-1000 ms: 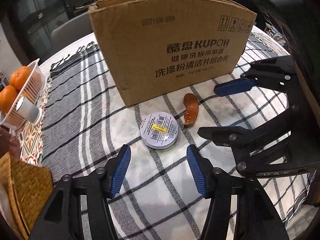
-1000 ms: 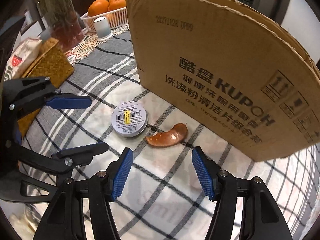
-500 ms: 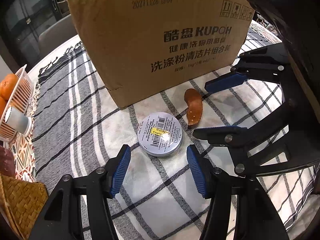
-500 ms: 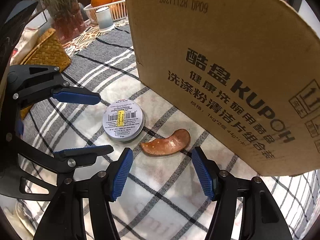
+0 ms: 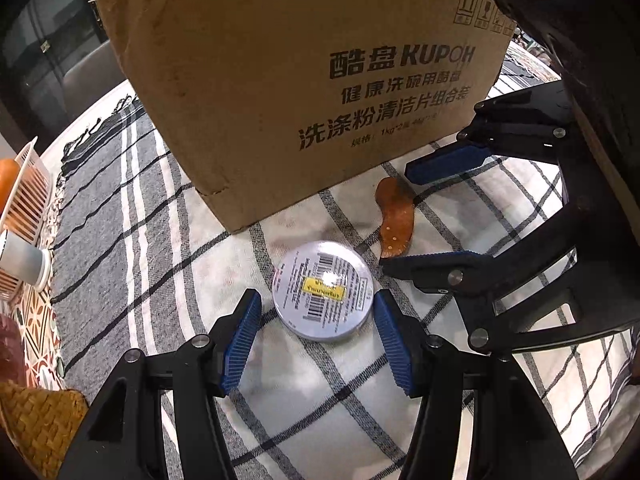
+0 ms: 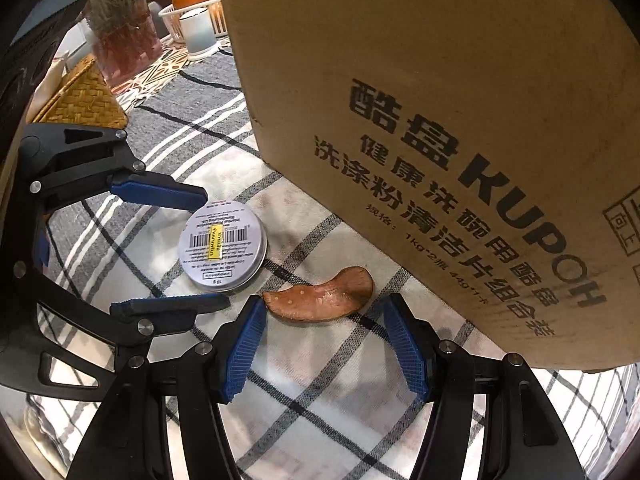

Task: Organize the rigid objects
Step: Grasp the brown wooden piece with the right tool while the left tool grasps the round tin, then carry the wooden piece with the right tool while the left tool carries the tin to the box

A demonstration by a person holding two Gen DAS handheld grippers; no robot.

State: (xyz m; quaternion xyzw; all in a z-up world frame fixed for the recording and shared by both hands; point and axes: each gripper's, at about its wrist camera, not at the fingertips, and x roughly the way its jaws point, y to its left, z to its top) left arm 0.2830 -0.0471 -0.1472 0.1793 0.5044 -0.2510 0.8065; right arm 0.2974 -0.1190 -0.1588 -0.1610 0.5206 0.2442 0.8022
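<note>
Left wrist view: left hand-held gripper [image 5: 318, 310] spread, round silver tin with barcode label [image 5: 323, 290] between blue pads, untouched, on bench.
Right wrist view: right hand-held gripper [image 6: 324, 316] spread, curved brown wooden piece [image 6: 320, 294] just ahead between fingertips, near brown cardboard box [image 6: 440, 120].

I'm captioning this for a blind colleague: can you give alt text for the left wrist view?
The left gripper, jaws open, frames a round silver tin lying on a checked tablecloth. A brown curved wooden piece lies beyond it, before a large cardboard box; the right gripper straddles that piece.
</note>
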